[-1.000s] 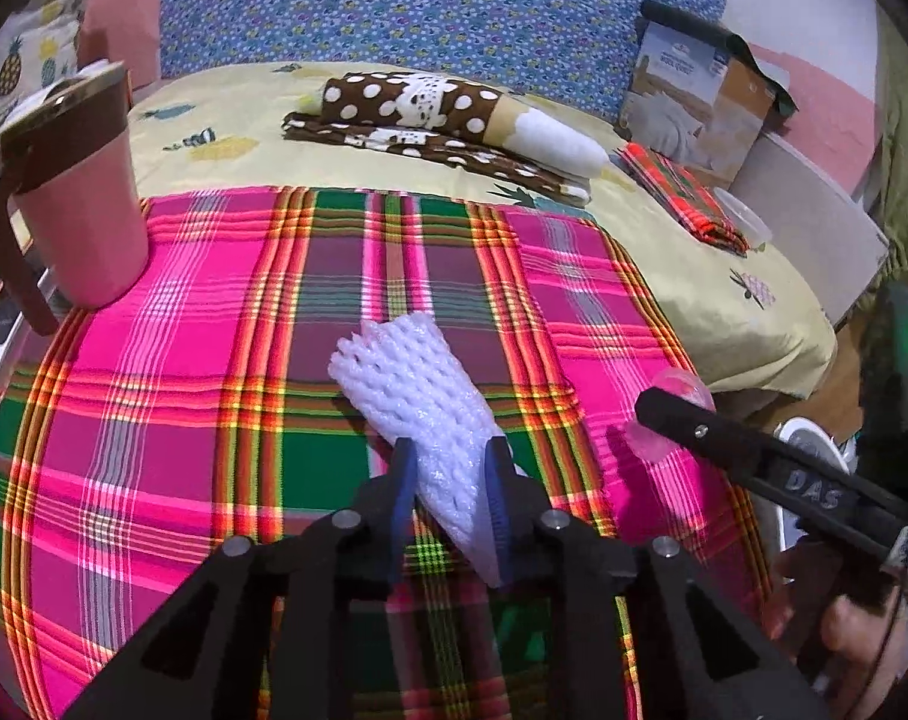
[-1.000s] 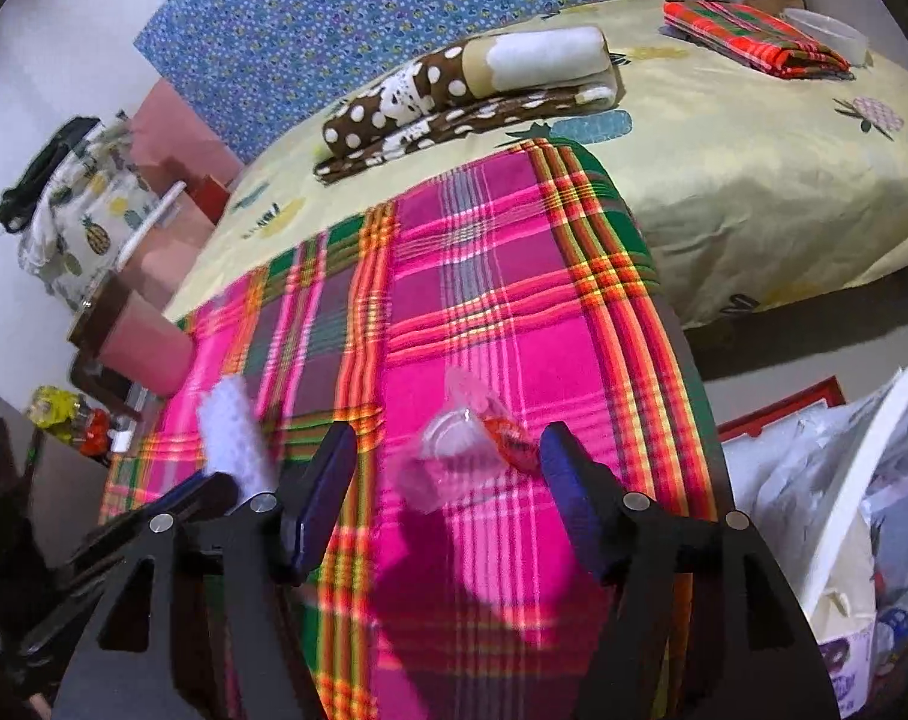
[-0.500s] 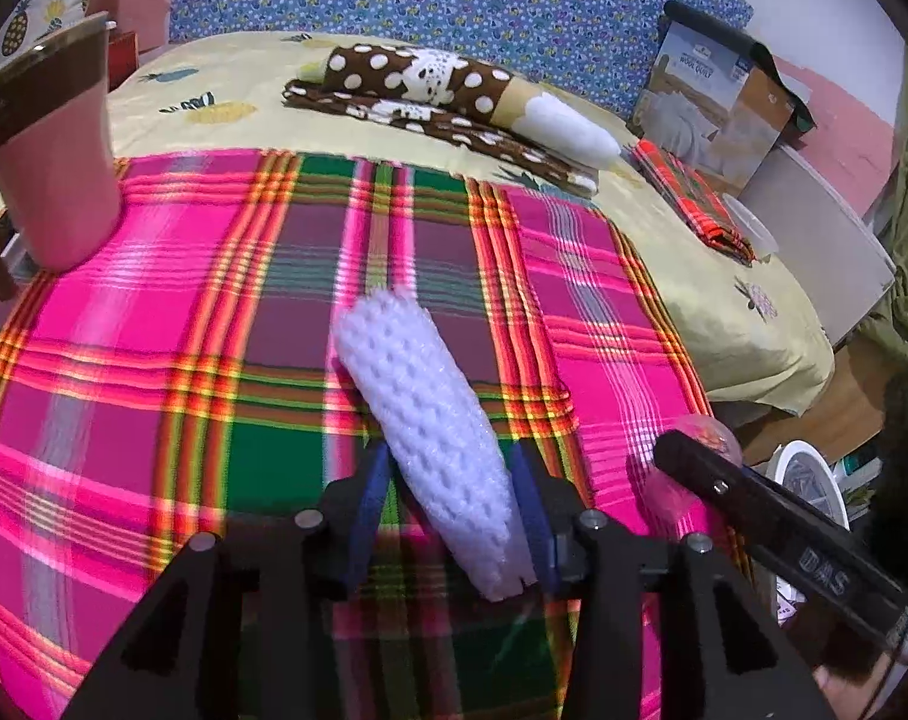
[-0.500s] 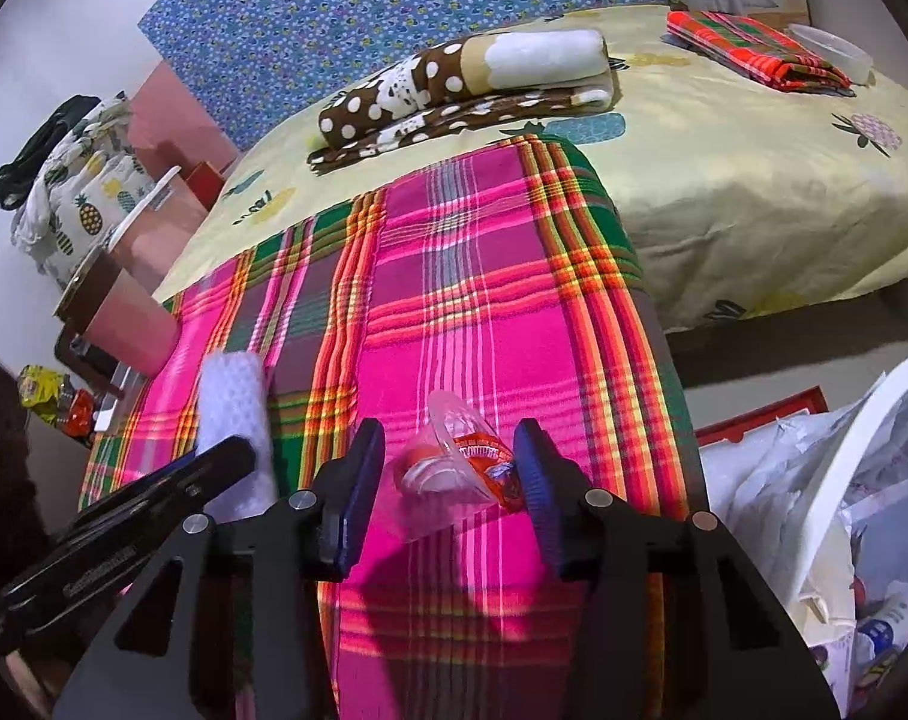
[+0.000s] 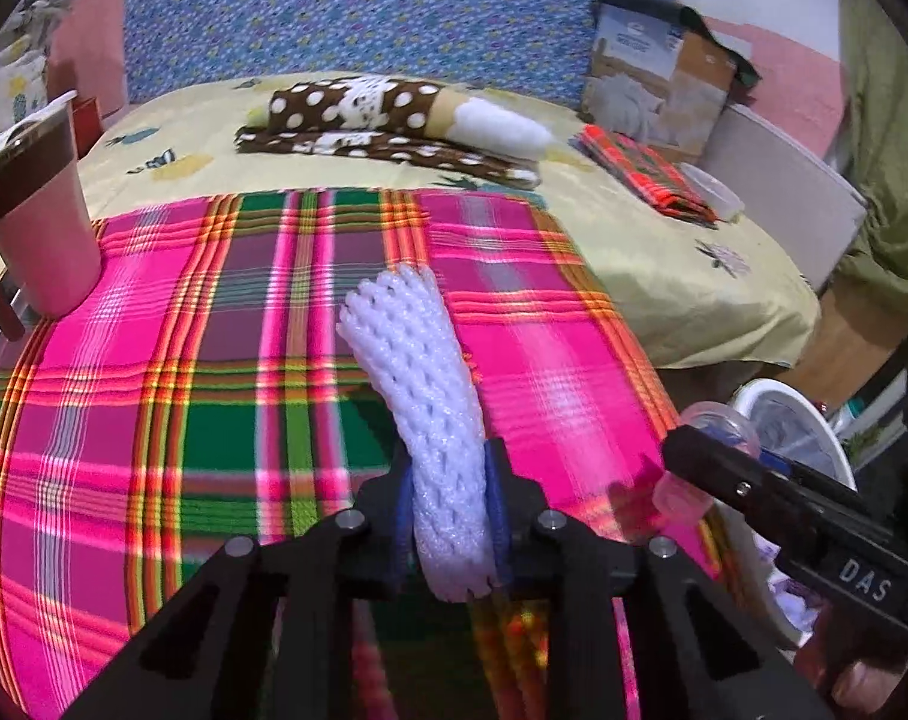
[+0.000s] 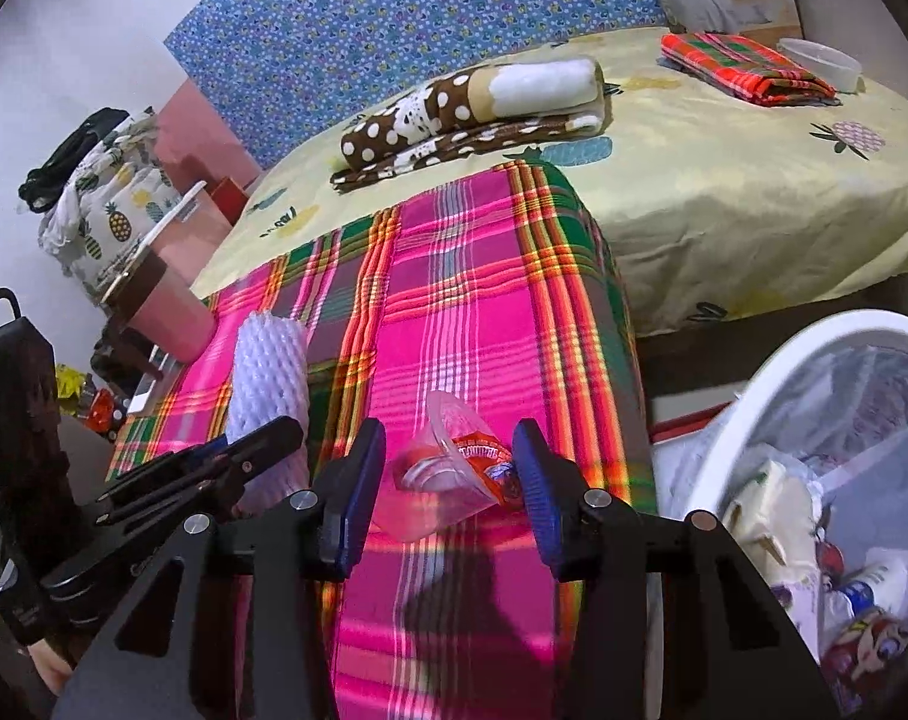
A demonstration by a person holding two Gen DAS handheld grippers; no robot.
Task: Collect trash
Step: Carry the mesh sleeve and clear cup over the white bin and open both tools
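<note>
A white foam net sleeve (image 5: 421, 384) is clamped near its lower end between the blue pads of my left gripper (image 5: 448, 516) and held above the pink plaid cloth (image 5: 184, 360). It also shows in the right wrist view (image 6: 268, 372). A clear plastic cup with a red label (image 6: 460, 468) sits between the pads of my right gripper (image 6: 448, 492), which is shut on it. The cup shows in the left wrist view (image 5: 712, 444) at the cloth's right edge.
A white trash bin (image 6: 826, 480) with a liner and several wrappers stands at the right, below the plaid edge. A pink tumbler (image 5: 40, 222) stands at the far left. Folded polka-dot cloth (image 5: 394, 120), a red plaid cloth (image 5: 640, 174) and a box (image 5: 658, 78) lie on the yellow bed.
My left gripper lifted the foam sleeve off the cloth and swung it upright. My right gripper closed in around the clear cup and raised it; both moved toward the bin side.
</note>
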